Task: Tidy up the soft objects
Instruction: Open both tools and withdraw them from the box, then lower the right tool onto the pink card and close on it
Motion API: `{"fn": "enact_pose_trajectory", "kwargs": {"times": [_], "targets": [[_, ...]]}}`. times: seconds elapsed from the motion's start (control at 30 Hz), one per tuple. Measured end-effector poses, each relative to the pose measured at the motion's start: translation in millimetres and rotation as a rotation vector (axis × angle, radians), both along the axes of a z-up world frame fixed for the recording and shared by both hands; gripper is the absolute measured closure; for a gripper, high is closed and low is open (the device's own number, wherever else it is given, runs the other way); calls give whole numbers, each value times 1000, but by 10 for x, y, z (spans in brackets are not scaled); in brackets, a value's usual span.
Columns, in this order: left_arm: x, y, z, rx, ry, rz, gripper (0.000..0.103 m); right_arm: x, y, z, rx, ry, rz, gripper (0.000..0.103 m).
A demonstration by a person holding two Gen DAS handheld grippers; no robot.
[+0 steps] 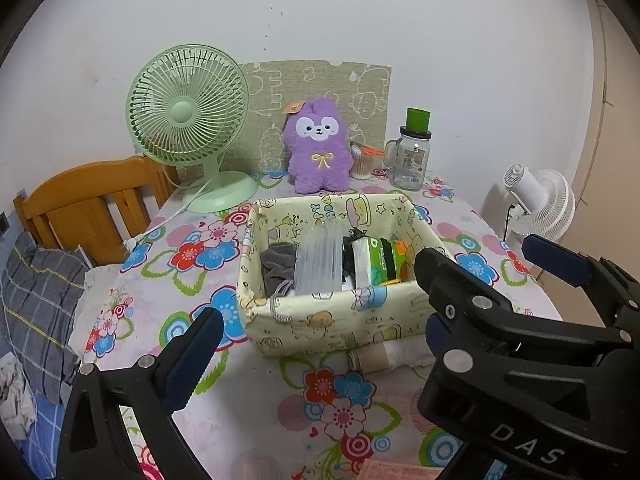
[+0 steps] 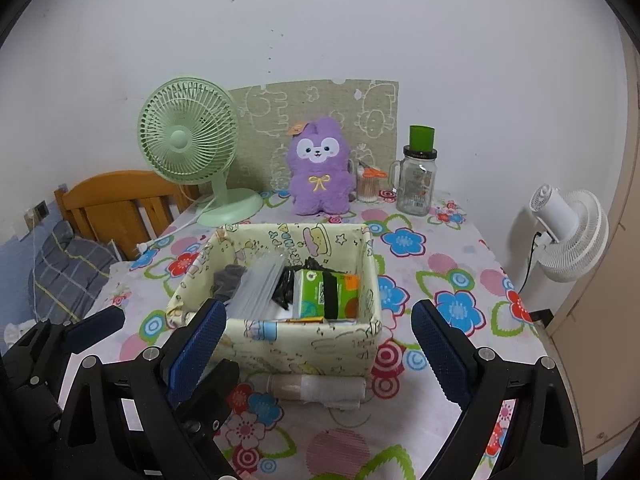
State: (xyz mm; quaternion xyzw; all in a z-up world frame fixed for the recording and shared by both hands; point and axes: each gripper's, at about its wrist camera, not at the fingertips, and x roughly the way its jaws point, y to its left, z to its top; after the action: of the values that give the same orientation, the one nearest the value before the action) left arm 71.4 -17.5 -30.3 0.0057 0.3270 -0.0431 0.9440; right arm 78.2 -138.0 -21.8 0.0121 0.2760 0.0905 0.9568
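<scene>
A purple plush toy point(image 1: 317, 146) point(image 2: 320, 172) stands upright at the back of the table against a patterned board. A pale yellow fabric basket point(image 1: 332, 324) point(image 2: 280, 344) sits mid-table, holding a grey cloth point(image 1: 278, 264), clear plastic pieces and a green tissue pack point(image 1: 380, 258) point(image 2: 316, 294). A rolled beige-and-white cloth point(image 1: 390, 354) point(image 2: 316, 388) lies just in front of the basket. My left gripper point(image 1: 316, 344) is open and empty in front of the basket. My right gripper point(image 2: 316, 344) is open and empty, also in front of the basket.
A green desk fan point(image 1: 188, 120) point(image 2: 188, 144) stands back left. A glass jar with a green lid point(image 1: 412, 152) point(image 2: 418, 172) and a cup of cotton swabs point(image 1: 362, 162) stand back right. A wooden chair point(image 1: 92, 200) is at left, a white fan point(image 2: 568, 232) at right.
</scene>
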Motion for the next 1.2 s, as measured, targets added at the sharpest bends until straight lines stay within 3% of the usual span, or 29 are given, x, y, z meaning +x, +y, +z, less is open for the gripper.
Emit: {"fn": "enact_pose_trajectory", "kwargs": {"times": [1.2], "targets": [[-662, -123, -371, 35, 5, -58, 1, -672, -37, -398, -30, 12, 13, 8]]}}
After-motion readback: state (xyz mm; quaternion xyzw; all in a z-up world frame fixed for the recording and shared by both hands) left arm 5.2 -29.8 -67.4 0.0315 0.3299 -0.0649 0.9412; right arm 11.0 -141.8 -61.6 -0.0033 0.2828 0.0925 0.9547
